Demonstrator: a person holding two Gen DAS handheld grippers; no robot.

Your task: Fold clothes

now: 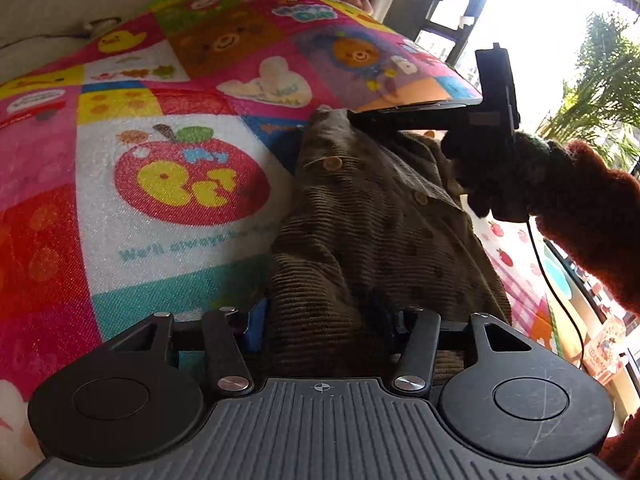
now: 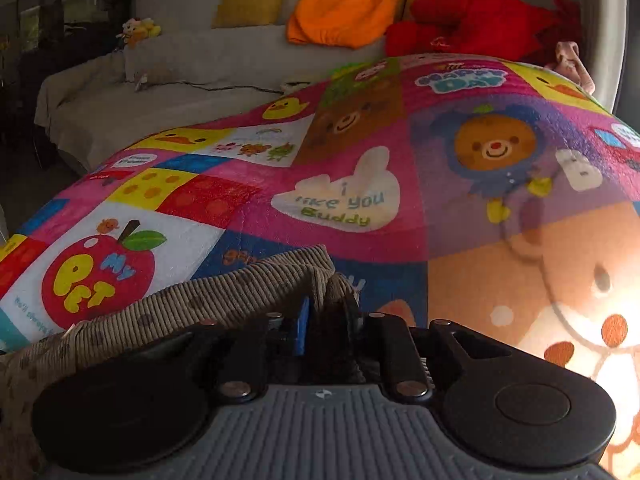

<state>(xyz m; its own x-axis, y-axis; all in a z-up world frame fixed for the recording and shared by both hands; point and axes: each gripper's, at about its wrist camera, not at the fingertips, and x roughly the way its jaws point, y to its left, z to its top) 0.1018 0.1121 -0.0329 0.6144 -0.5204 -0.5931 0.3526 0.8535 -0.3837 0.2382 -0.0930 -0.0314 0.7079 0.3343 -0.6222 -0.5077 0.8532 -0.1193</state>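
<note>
A brown corduroy garment (image 1: 372, 216) with dark dots and wooden buttons lies on a colourful cartoon play mat (image 1: 168, 168). My left gripper (image 1: 324, 320) is shut on the garment's near edge; cloth fills the gap between its fingers. My right gripper (image 1: 360, 116) shows in the left wrist view at the garment's far corner, held by a gloved hand (image 1: 504, 172). In the right wrist view my right gripper (image 2: 324, 312) is shut on a bunched corner of the garment (image 2: 224, 296), which trails off to the left.
A grey sofa (image 2: 168, 64) stands beyond the mat with an orange cushion (image 2: 344, 8), a red plush (image 2: 476, 24) and a yellow pillow (image 2: 250, 4). A cable (image 2: 224, 88) lies on the sofa. A bright window (image 1: 532, 20) and plants are at the right.
</note>
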